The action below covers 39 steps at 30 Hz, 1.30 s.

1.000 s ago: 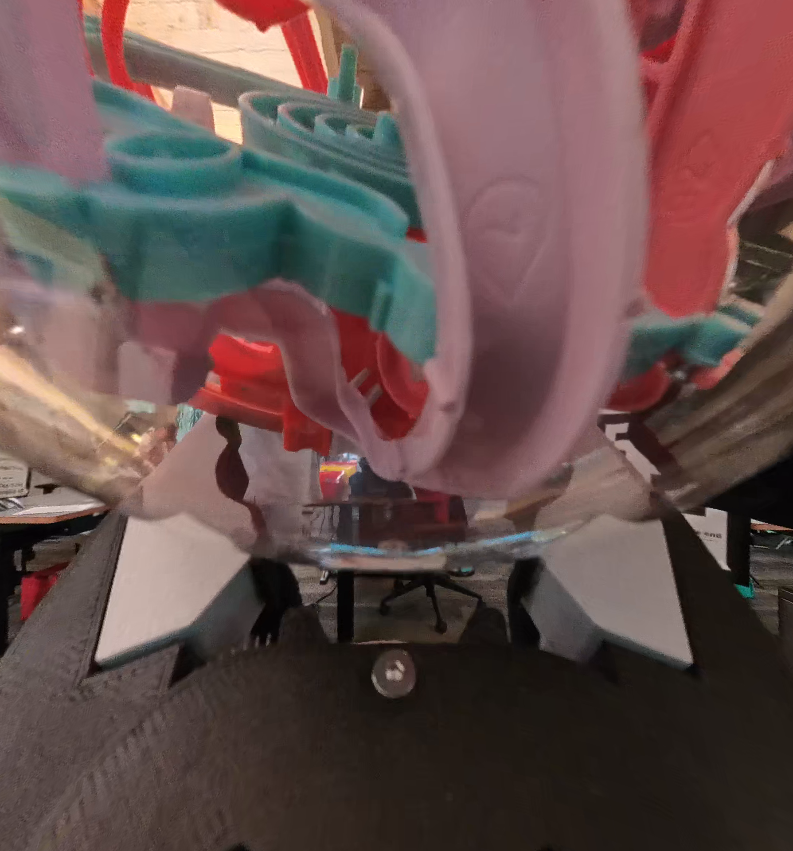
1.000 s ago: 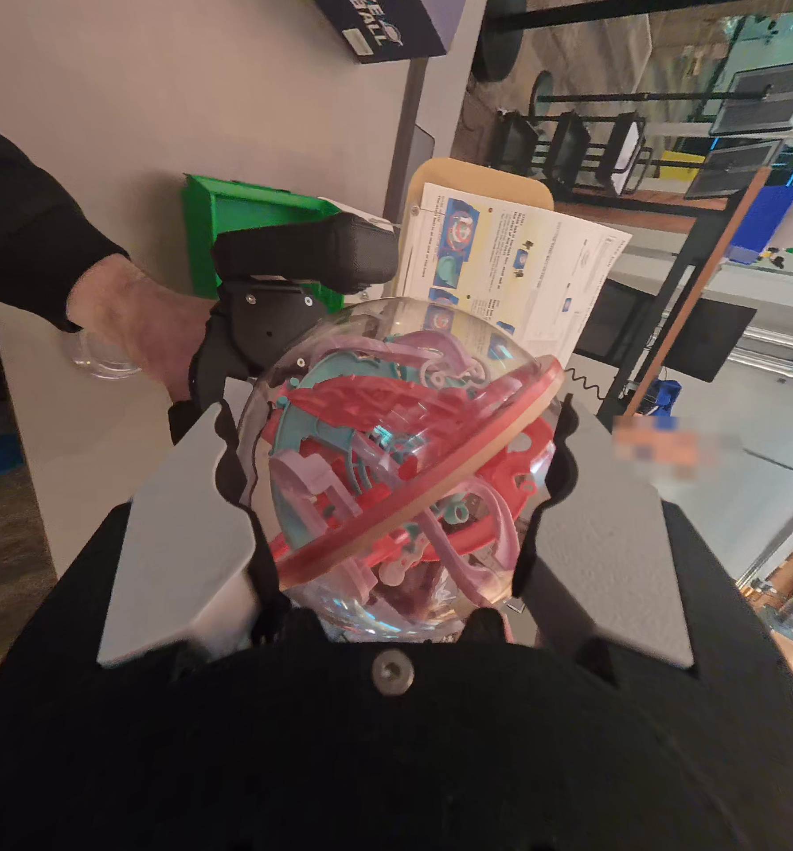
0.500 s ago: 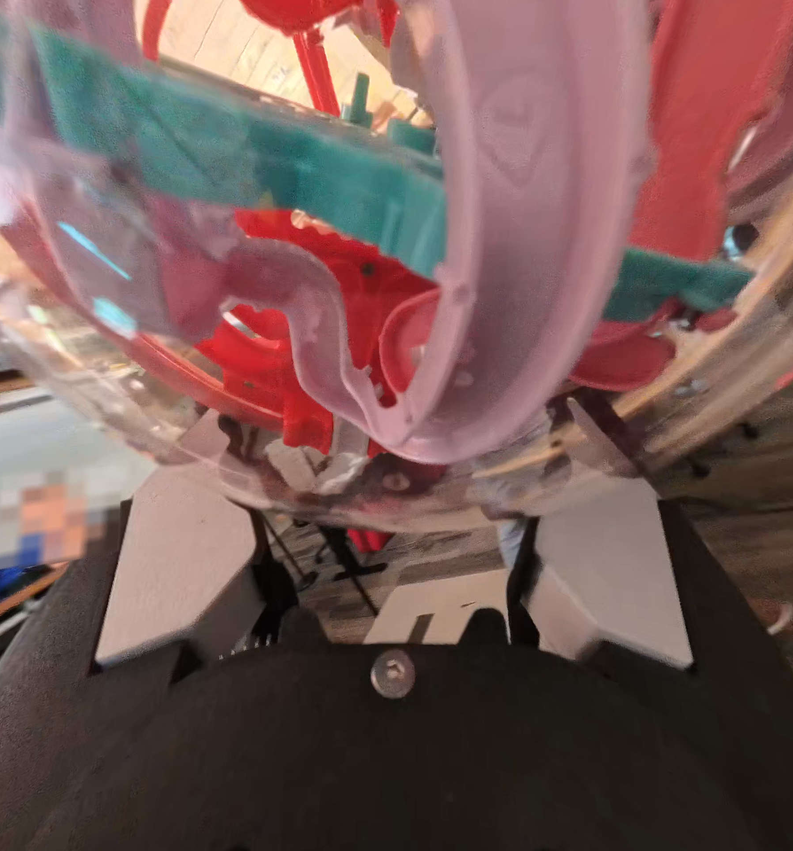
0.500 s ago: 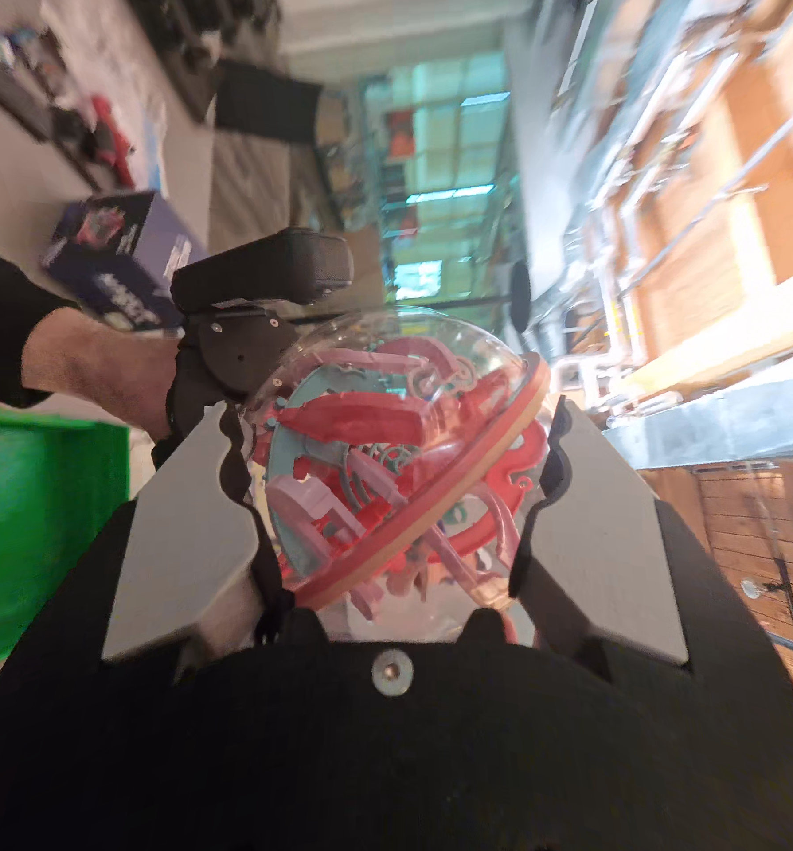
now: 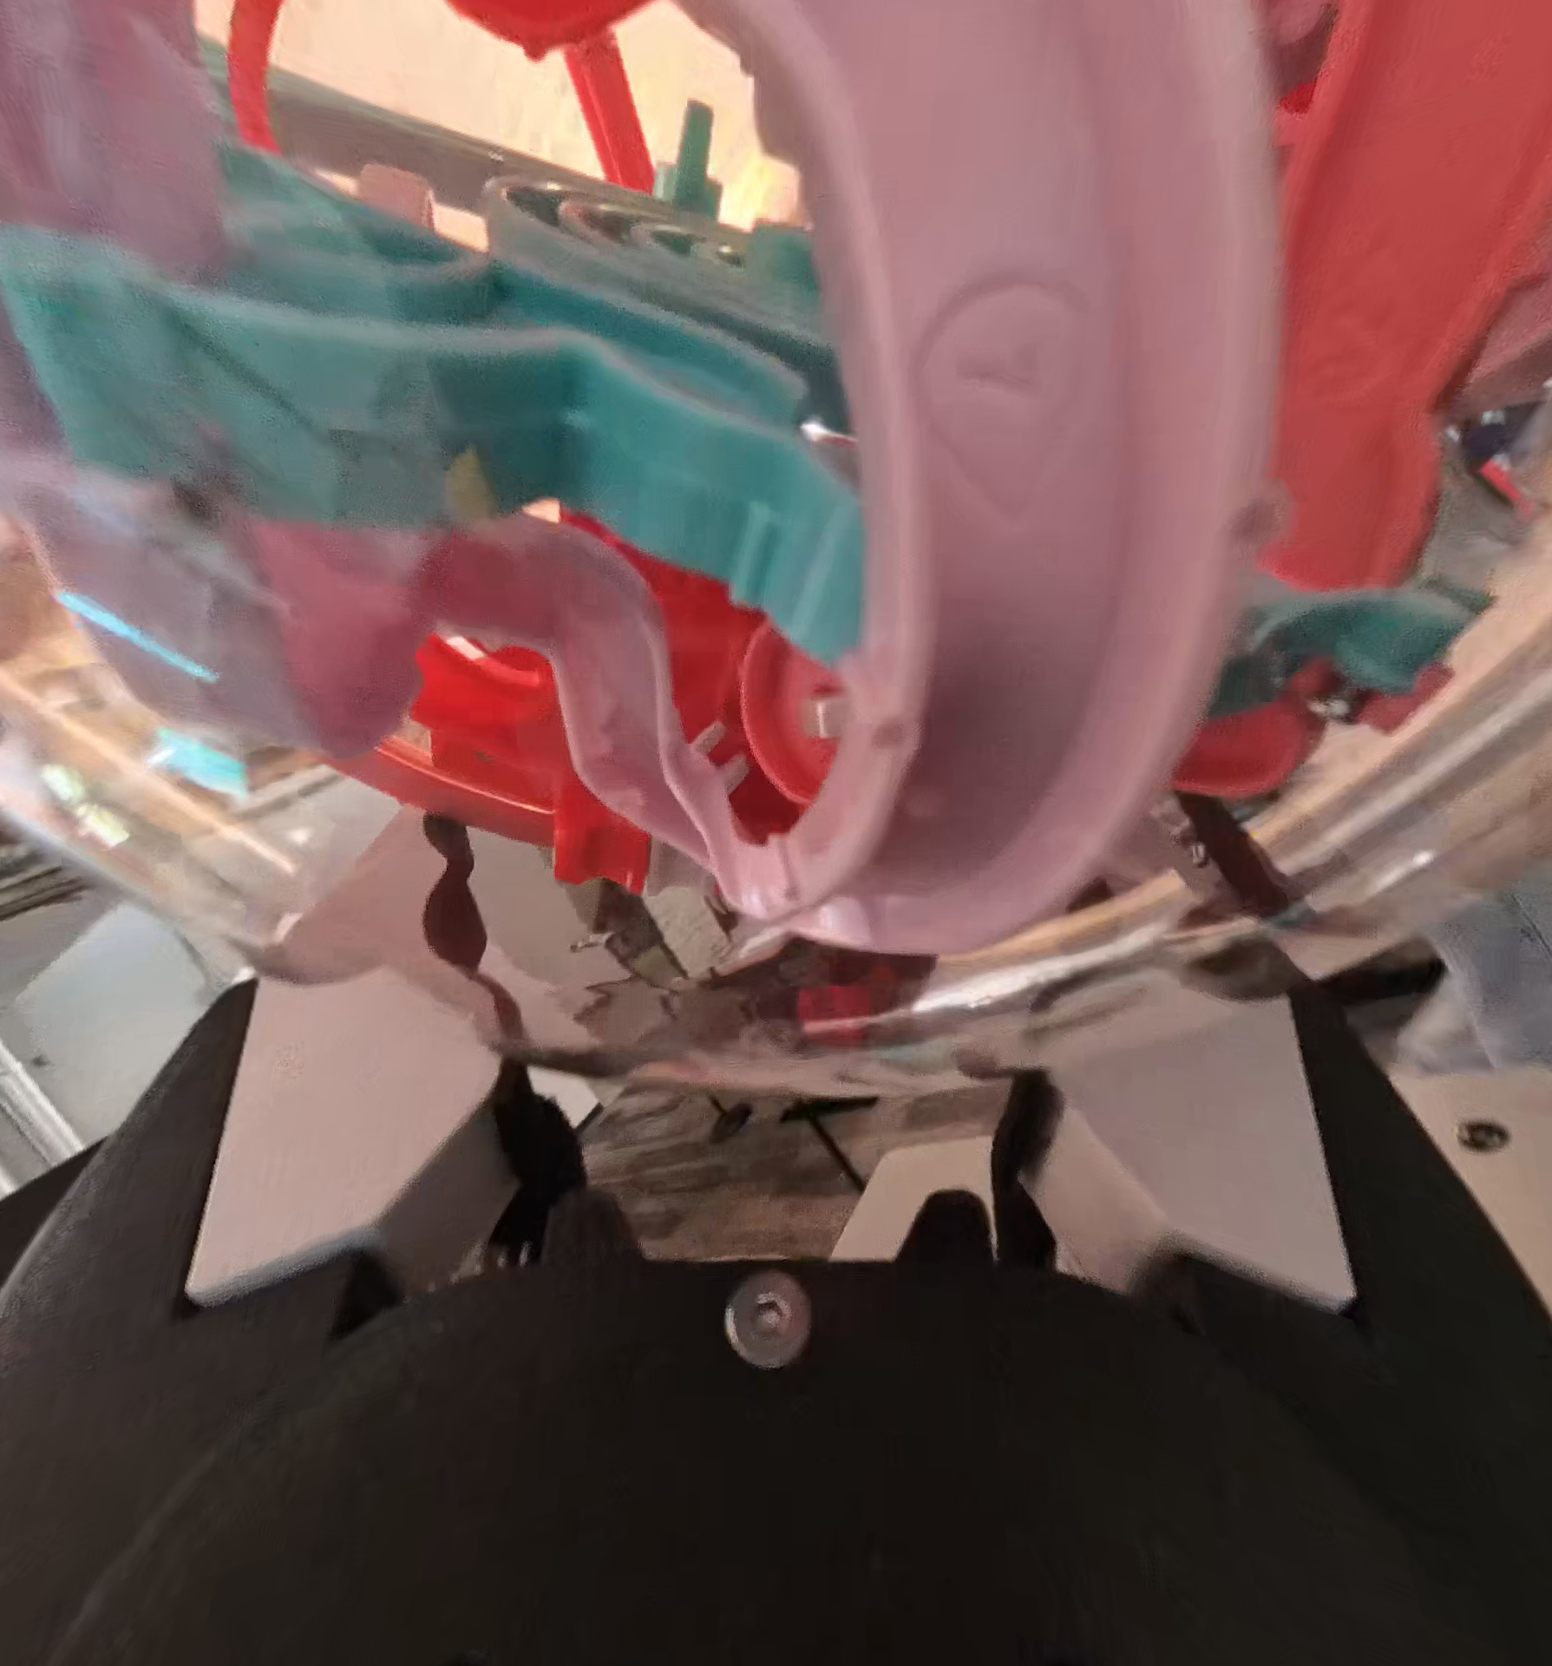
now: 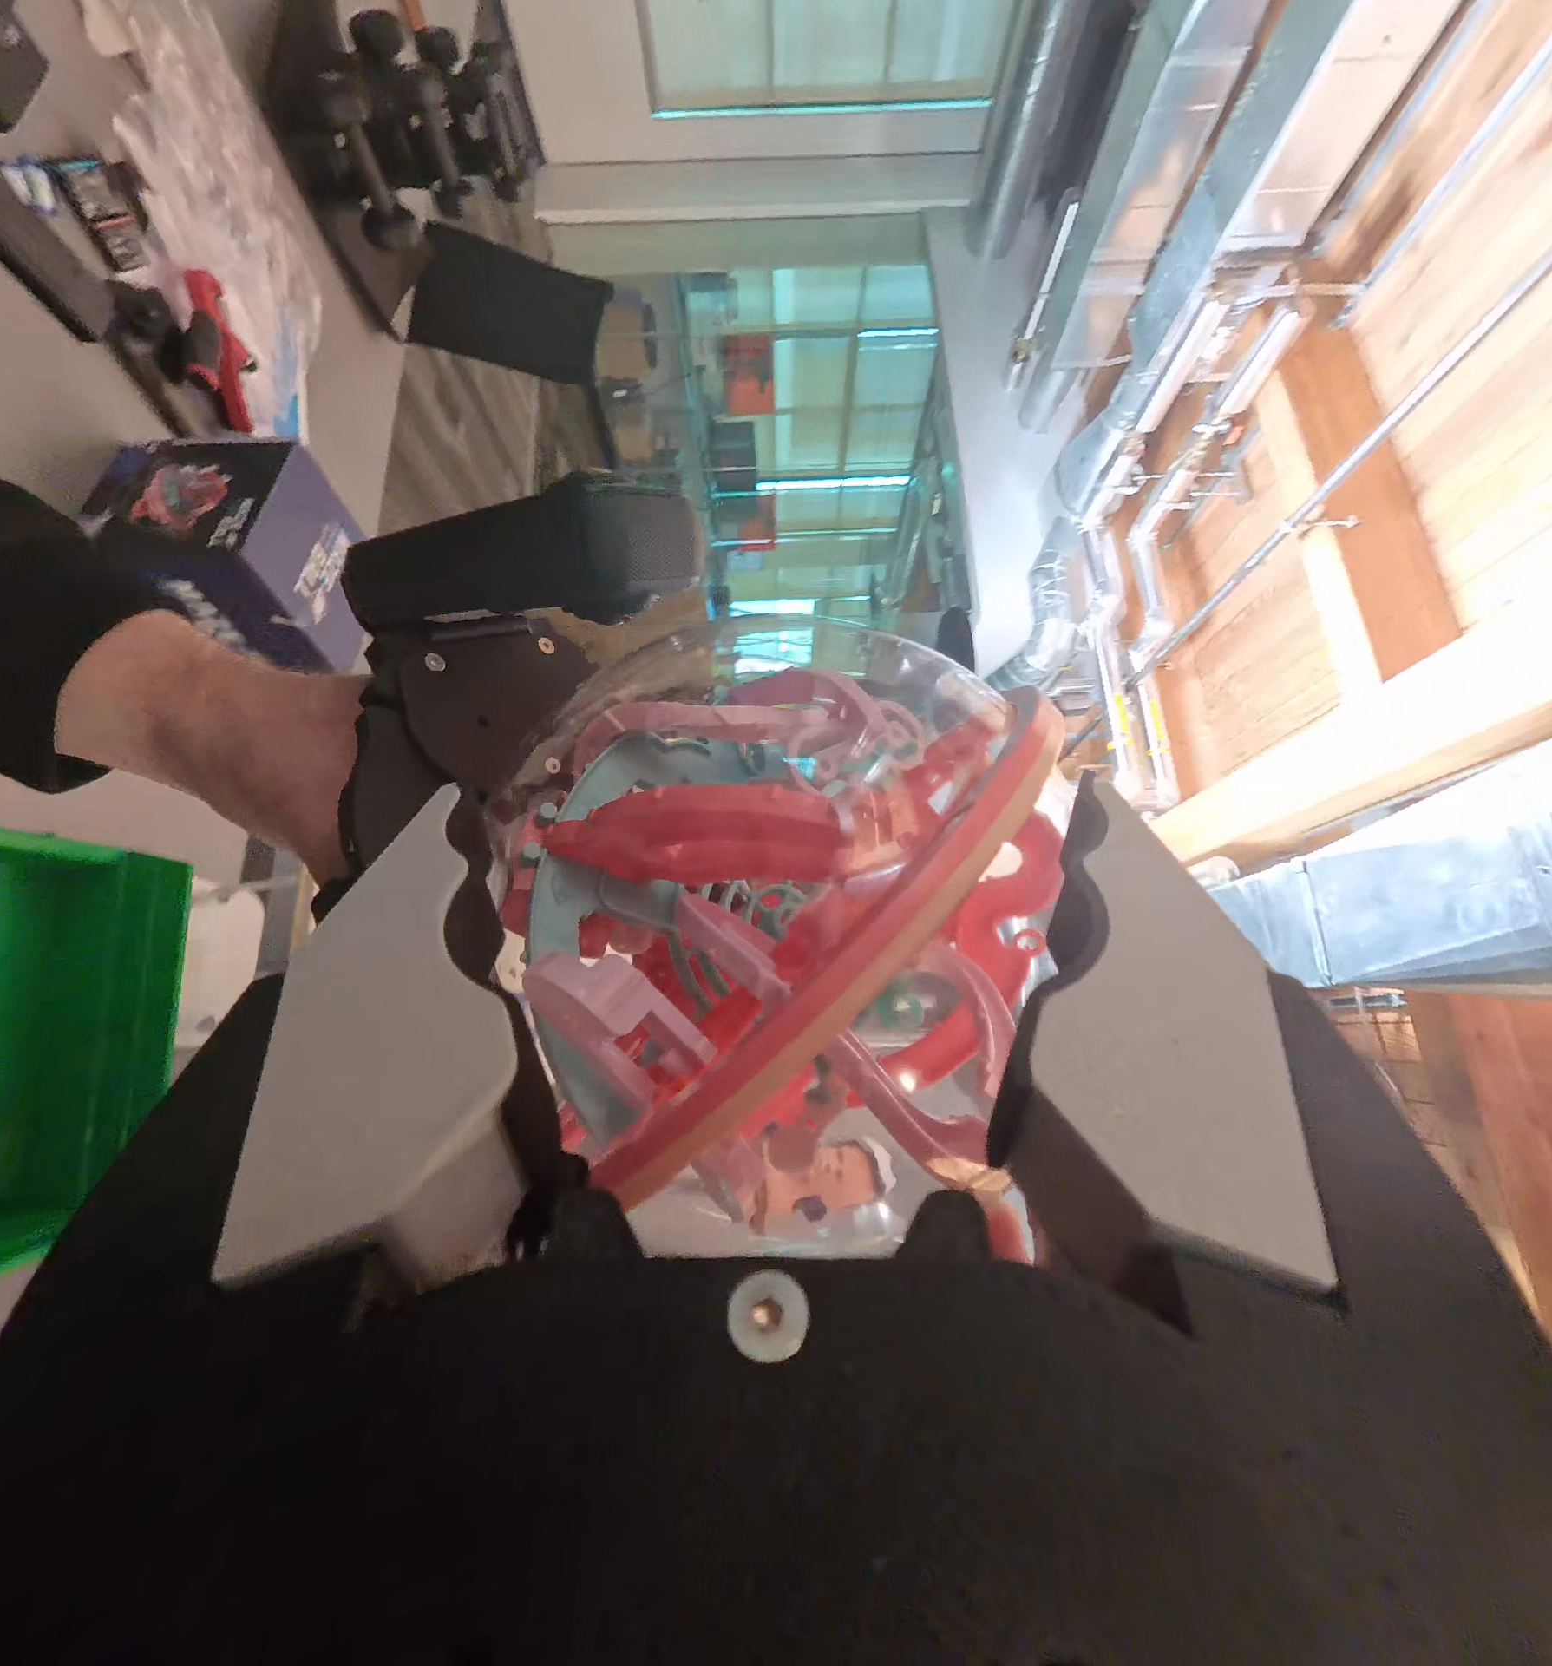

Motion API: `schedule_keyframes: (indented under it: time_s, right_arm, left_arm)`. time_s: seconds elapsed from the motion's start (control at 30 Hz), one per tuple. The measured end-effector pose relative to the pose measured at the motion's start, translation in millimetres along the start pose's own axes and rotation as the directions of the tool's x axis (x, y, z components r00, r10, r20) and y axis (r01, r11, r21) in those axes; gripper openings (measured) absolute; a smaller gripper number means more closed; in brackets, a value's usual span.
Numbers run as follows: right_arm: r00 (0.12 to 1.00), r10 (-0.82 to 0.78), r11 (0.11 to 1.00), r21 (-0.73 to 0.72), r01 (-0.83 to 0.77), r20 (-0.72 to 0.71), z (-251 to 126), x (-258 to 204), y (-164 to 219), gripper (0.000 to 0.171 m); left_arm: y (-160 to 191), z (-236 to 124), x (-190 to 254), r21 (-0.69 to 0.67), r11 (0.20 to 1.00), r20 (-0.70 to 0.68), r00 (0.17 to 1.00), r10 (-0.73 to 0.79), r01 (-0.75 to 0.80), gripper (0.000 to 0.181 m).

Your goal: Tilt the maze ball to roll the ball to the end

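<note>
R claw (image 6: 767, 947) grips maze ball (image 6: 781, 919); L claw (image 5: 767, 1064) hugs it, grip unclear.

1. The maze ball (image 6: 781, 910) has a clear, glossy plastic shell with smooth red, teal and lilac plastic tracks inside
2. The right gripper (image 6: 767, 974) has matt grey fingers (image 6: 375, 1037) and a rough black body
3. Beside the maze ball, a glossy green plastic bin (image 6: 42, 1037) and a printed cardboard box (image 6: 240, 541)
</note>
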State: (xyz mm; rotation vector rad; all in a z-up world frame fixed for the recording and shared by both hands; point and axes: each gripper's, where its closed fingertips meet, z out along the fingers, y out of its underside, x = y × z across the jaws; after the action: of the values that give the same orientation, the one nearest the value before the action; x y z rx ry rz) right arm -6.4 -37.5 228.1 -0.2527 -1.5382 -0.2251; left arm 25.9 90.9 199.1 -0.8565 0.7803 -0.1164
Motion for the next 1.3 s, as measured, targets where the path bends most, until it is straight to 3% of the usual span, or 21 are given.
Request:
schedule_keyframes:
  time_s: [0.13,0.43,0.77,1.3]
  right_arm:
    - [0.993,-0.022,0.995,-0.09,0.033,0.12,13.2,1.0,5.7,0.123]
    - [0.939,0.18,0.952,-0.292,-0.091,0.293,37.6,12.6,36.6,0.123]
    - [0.857,0.431,0.864,-0.402,-0.302,0.283,39.0,15.2,61.7,0.121]
    - [0.692,0.666,0.696,-0.566,-0.442,0.279,28.1,-24.1,114.7,0.122]
  left_arm:
    - [1.5,8.3,-1.0,0.063,0.993,0.007,0.995,-0.1,0.1,0.13]
    - [16.7,25.6,7.1,0.028,0.921,-0.09,0.918,-0.386,0.39,0.129]
    - [31.8,27.0,29.9,-0.132,0.833,-0.155,0.819,-0.553,0.538,0.129]
    - [71.2,32.8,86.5,-0.334,0.653,-0.207,0.623,-0.755,0.68,0.13]
